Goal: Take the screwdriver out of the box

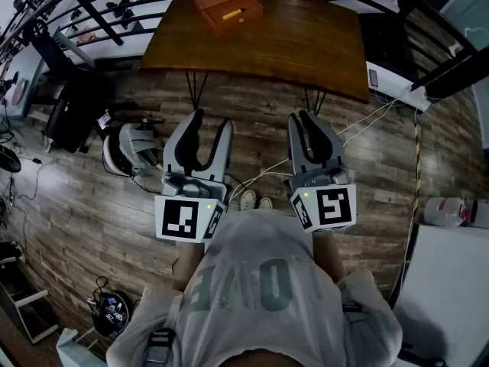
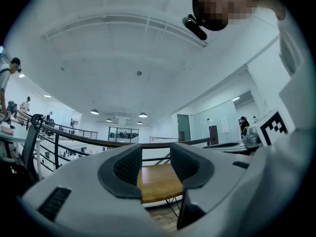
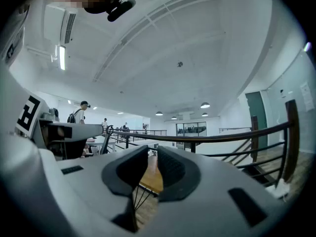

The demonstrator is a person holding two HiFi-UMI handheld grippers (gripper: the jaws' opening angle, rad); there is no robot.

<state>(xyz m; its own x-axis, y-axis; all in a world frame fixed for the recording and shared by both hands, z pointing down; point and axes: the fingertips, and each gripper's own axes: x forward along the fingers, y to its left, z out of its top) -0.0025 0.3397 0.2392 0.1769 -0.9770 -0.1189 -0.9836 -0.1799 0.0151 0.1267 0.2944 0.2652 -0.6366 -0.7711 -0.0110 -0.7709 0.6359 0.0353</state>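
The floor (image 1: 252, 113) is laid in long, weathered grey-brown wood planks. On it stands a table (image 1: 306, 44) with a smooth, glossy brown wooden top, a curved near edge and thin dark wire legs. A dark metal railing (image 1: 99, 14) of slanted bars runs beside and behind the table.

Near the bottom of the head view, well short of the table, both grippers are held about level above the floor. They have grey moulded plastic shells and black ribbed pads. The left gripper (image 1: 210, 125) has its curved fingers spread wide, with nothing between them. The right gripper (image 1: 306, 118) has its fingers drawn together at the tips, also on nothing.

A flat, rectangular orange-brown box (image 1: 218, 6) sits at the table's far left. The screwdriver (image 1: 233, 12), slim with a yellow handle, lies across the box's top, far from both grippers.
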